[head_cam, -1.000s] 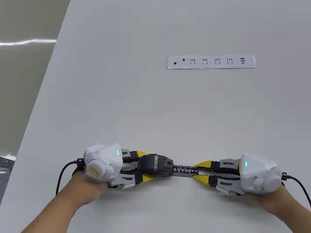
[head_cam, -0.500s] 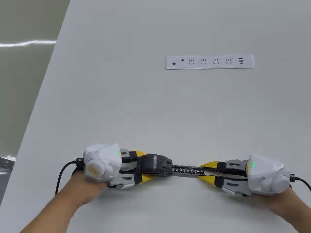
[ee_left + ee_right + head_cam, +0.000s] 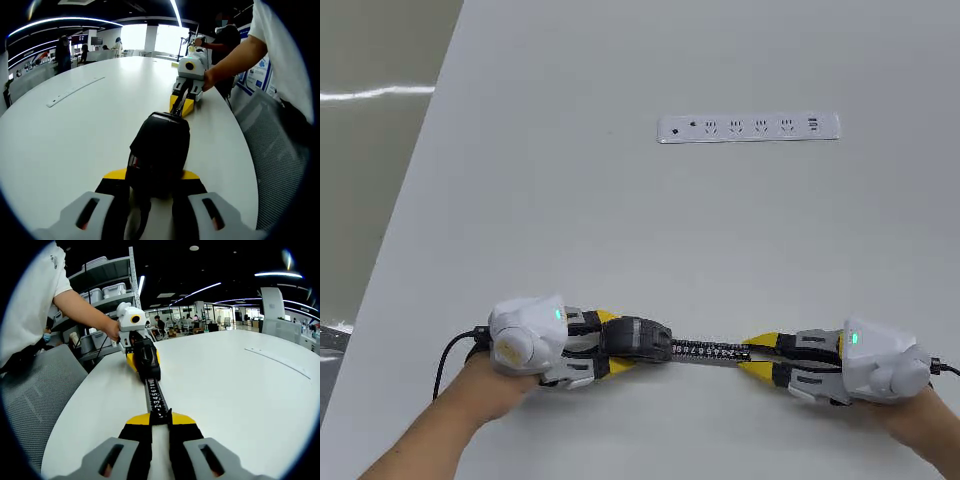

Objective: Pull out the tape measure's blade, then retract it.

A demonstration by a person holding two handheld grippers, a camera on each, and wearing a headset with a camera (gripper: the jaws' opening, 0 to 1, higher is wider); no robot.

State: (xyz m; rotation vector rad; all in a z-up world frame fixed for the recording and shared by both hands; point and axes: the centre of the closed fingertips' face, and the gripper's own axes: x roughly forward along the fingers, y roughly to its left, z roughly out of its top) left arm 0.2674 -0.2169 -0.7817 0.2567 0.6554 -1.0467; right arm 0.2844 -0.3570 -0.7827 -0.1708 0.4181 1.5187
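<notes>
Head view has your left gripper (image 3: pixel 617 343) pinching the black tape measure (image 3: pixel 640 340) by its case, low on the white counter (image 3: pixel 620 220). Your right gripper (image 3: pixel 753 355) has its jaws pressed onto the blade (image 3: pixel 710 350) tip, and the blade is stretched between the two. Right gripper view lets you read white numerals 2 to 9 along the dark blade. A power strip (image 3: pixel 748 127) lies well apart.

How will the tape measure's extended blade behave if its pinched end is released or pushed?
The blade runs straight from the case to the right gripper, so it is probably stiff over this length. Thin and narrow, it would likely buckle if pushed endwise. Released, it may snap back toward the case in the left gripper.
</notes>
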